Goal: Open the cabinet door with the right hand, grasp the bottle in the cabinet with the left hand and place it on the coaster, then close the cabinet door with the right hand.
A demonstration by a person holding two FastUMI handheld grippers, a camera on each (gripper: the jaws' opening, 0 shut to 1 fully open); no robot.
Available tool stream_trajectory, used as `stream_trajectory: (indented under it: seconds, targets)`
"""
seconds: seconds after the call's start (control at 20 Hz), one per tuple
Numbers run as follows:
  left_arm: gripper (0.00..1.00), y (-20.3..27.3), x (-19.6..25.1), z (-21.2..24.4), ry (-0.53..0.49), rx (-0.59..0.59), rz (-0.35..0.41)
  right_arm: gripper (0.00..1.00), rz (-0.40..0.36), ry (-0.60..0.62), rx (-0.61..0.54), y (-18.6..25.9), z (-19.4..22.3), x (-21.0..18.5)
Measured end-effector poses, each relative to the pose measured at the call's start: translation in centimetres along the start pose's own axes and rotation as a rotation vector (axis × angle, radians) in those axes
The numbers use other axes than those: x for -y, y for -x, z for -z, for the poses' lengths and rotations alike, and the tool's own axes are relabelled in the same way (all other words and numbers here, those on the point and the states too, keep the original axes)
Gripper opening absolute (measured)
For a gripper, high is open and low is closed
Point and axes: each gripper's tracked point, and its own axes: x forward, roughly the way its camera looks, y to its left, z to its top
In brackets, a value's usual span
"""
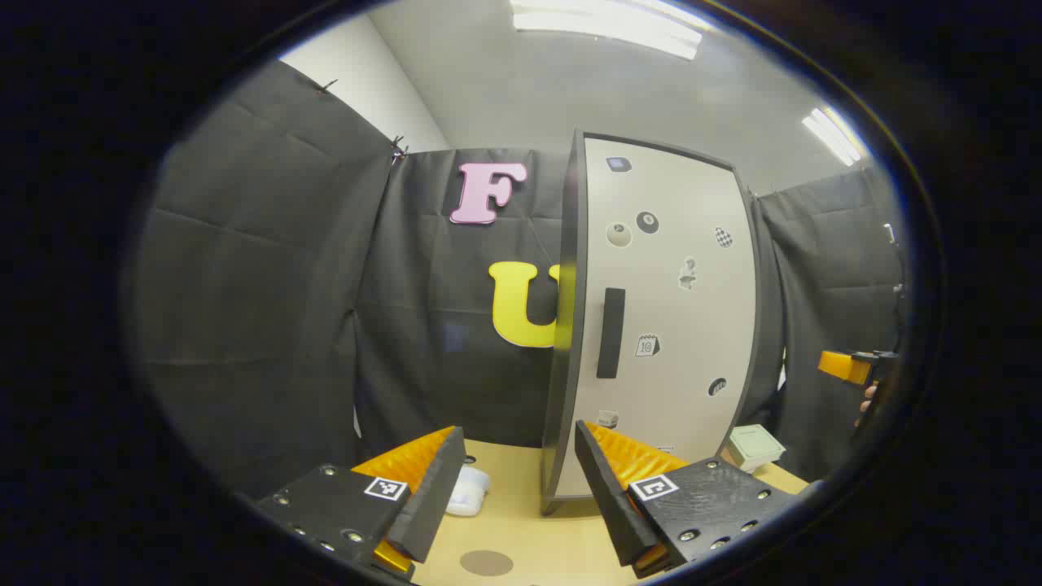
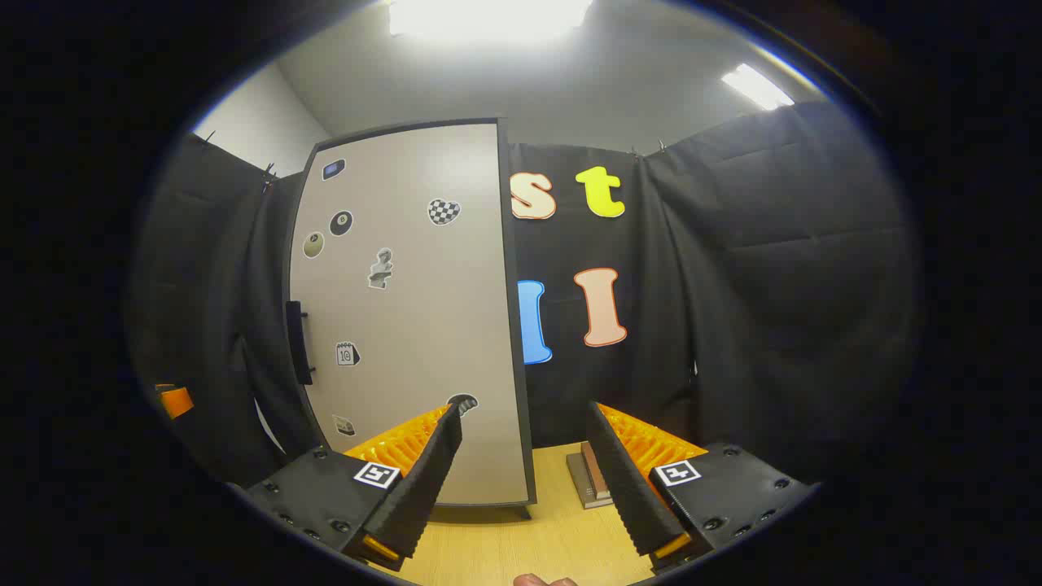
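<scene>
L gripper (image 1: 514, 480) nearest the lens: fingers spread apart, holding nothing, low over the pale wooden bench (image 1: 521, 533). Small round brown coaster (image 1: 486, 562) sits near the bench's front edge, just below it. R gripper (image 2: 525, 480) likewise spread, empty, facing the tall beige cabinet door with dark frame (image 2: 415, 309). Door is shut; black vertical bar handle (image 2: 298, 342) sits by its left edge, well apart from R. Bottle presumably inside, hidden. White soft object (image 1: 470, 491) lies beside cabinet's left. Risks: R fingers slip off the slim handle; a hard pull could rock the cabinet; L waiting near the door's swing path could get hit.
</scene>
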Motion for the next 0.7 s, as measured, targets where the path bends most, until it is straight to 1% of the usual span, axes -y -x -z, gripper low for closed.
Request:
stream_trajectory:
  seconds: [0.2,0.7]
  targets:
    - [0.82,-0.2,-0.2,0.4,-0.016,-0.008,-0.004,0.98,-0.006,0.008,-0.009,-0.3,0.4,-0.5]
    - [0.82,-0.3,-0.9,1.0,-0.014,-0.014,-0.008,0.98,-0.018,0.007,-0.035,-1.4,0.9,-2.0]
